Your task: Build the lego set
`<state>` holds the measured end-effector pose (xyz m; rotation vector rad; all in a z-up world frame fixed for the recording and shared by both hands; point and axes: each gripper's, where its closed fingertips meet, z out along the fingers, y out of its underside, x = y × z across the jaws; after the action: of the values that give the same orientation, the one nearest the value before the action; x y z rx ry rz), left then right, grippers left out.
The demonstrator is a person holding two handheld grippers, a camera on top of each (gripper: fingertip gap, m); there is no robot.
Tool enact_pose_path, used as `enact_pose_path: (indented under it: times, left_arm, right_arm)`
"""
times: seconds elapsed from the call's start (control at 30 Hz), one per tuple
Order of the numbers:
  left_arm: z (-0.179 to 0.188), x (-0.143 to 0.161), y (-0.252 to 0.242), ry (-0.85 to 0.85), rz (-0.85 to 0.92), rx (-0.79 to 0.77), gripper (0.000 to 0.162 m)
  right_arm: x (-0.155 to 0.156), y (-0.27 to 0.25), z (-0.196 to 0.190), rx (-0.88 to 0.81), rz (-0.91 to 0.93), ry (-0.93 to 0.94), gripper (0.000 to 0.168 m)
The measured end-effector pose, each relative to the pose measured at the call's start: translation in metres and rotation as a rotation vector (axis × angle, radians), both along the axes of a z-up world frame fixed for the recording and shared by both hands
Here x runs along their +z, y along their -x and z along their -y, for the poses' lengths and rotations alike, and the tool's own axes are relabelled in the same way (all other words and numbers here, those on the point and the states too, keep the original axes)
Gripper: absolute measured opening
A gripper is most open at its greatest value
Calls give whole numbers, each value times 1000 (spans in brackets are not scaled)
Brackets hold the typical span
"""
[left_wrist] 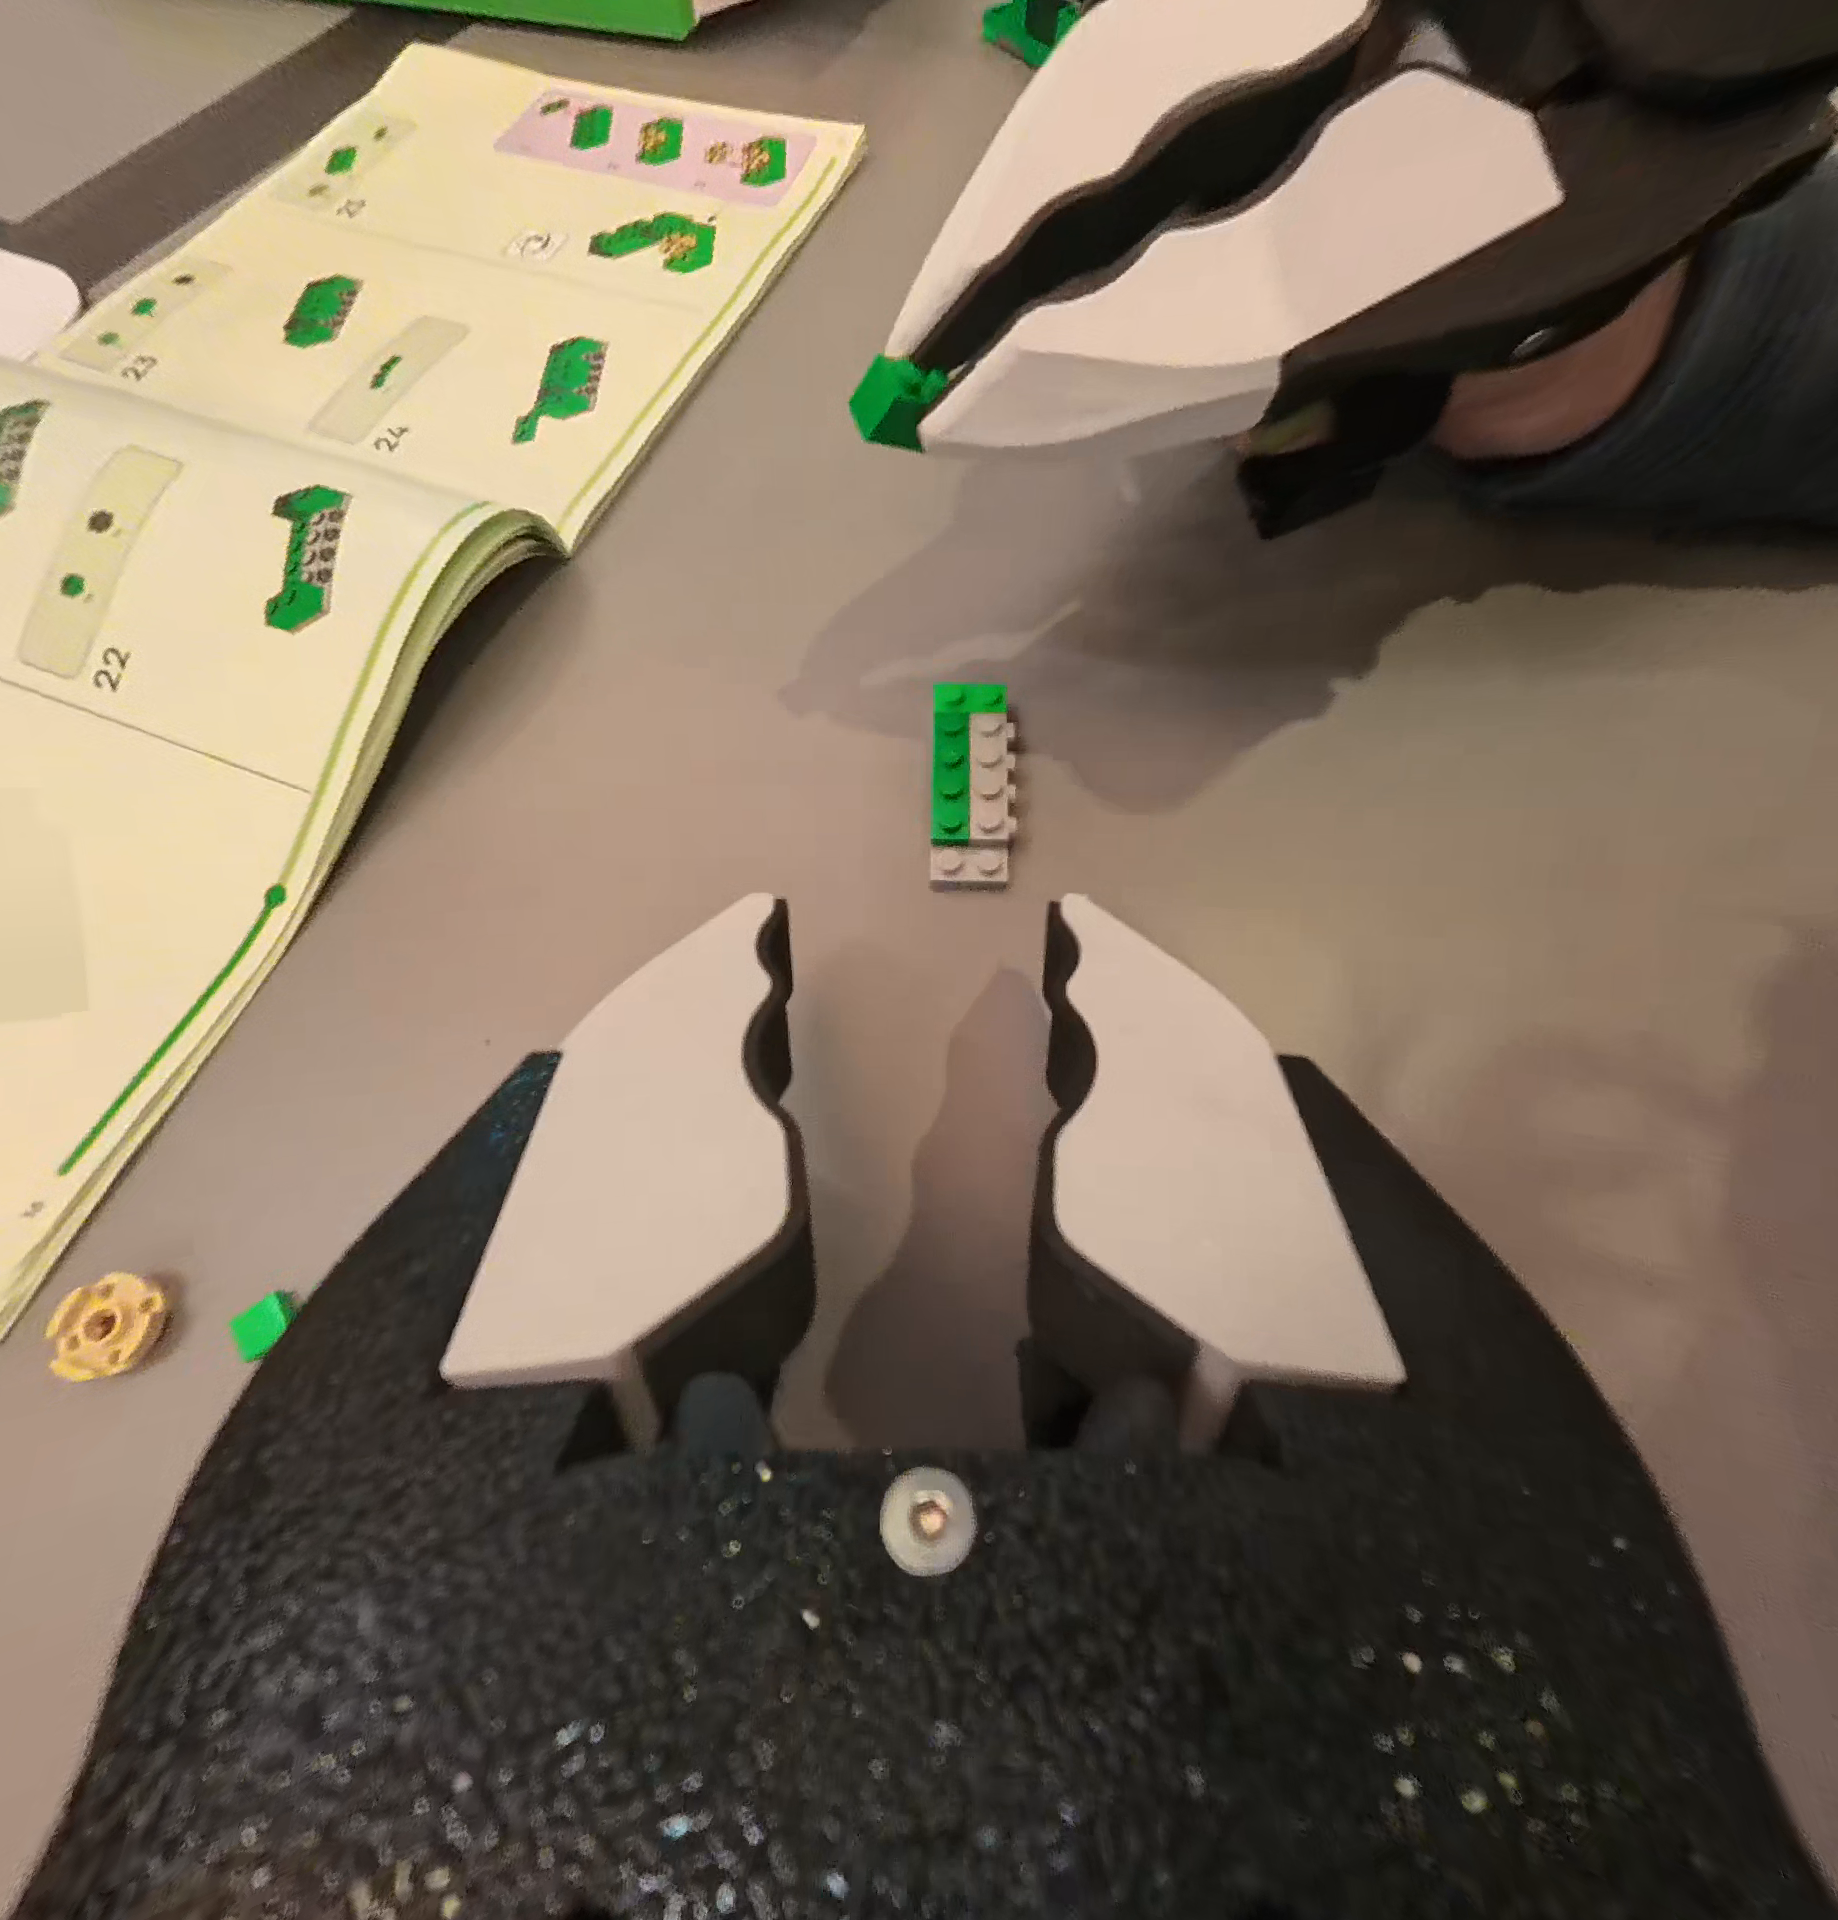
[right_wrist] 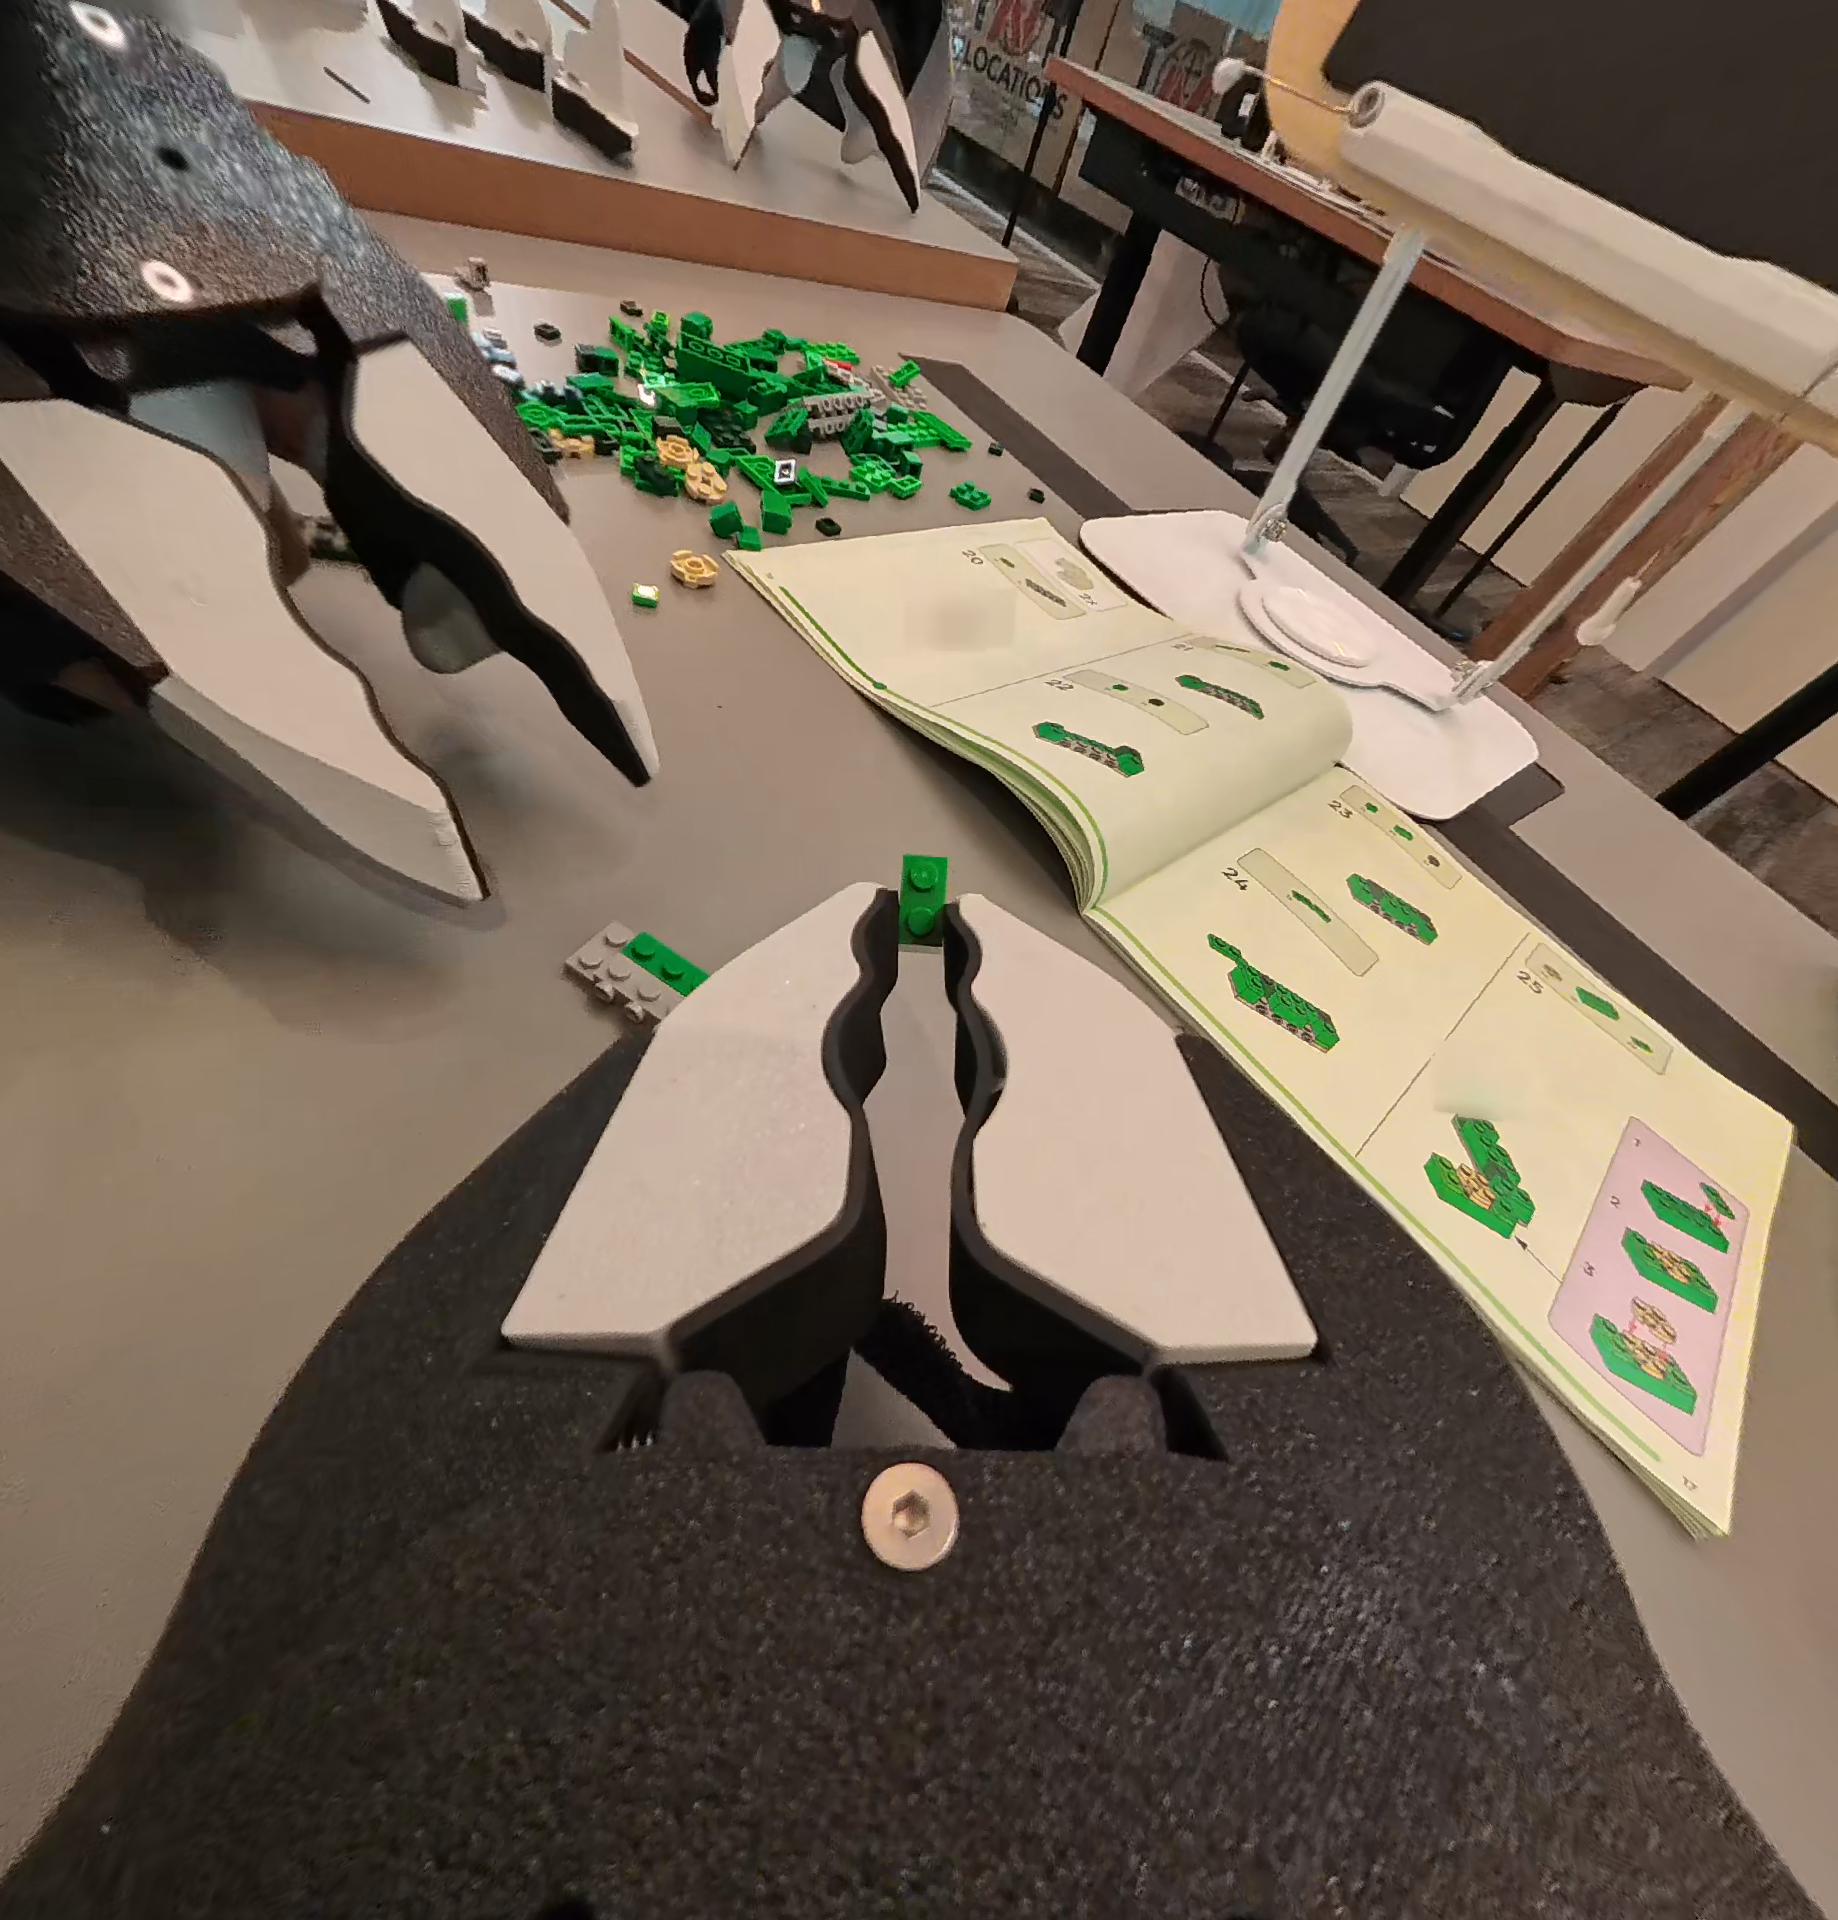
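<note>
A small green and grey lego assembly (left_wrist: 972, 787) lies flat on the grey table, just beyond my left gripper (left_wrist: 917, 916), which is open and empty. My right gripper (right_wrist: 920, 912) is shut on a small green plate (right_wrist: 922, 900). It shows in the left wrist view (left_wrist: 925, 400) at the upper right, holding the green plate (left_wrist: 891, 402) above the table beyond the assembly. In the right wrist view the assembly (right_wrist: 634, 968) lies left of my fingers, and the left gripper (right_wrist: 562, 831) hangs over it, open.
An open instruction booklet (left_wrist: 302, 499) lies left of the assembly; it also shows in the right wrist view (right_wrist: 1310, 987). A pile of loose green bricks (right_wrist: 749, 416) sits farther back. A tan round piece (left_wrist: 104, 1327) and a small green piece (left_wrist: 262, 1325) lie near my left gripper. A white lamp base (right_wrist: 1330, 644) stands behind the booklet. The left gripper's tips are roughly 9 centimeters from the right gripper's. My left gripper's tips are some 11 centimeters from the small green piece (left_wrist: 262, 1325).
</note>
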<state>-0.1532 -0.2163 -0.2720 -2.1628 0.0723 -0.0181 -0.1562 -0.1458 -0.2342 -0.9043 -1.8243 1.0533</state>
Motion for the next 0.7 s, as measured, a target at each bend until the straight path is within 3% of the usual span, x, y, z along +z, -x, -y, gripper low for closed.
enact_pose_path:
  times: [0.07, 0.17, 0.23, 0.7]
  left_arm:
    - [0, 3, 2, -20, -37, 13, 49]
    - [-2, 7, 7, -50, -81, 53, 70]
    - [-2, 8, 9, -61, -109, 64, 72]
    - [-1, 12, 9, -84, -81, 61, 51]
  right_arm:
    - [-1, 0, 2, 7, -2, -20, 7]
    - [-3, 0, 4, 22, 1, -45, 7]
    - [-4, 0, 4, 19, -2, -51, 7]
    - [-4, 0, 5, 26, -6, -58, 7]
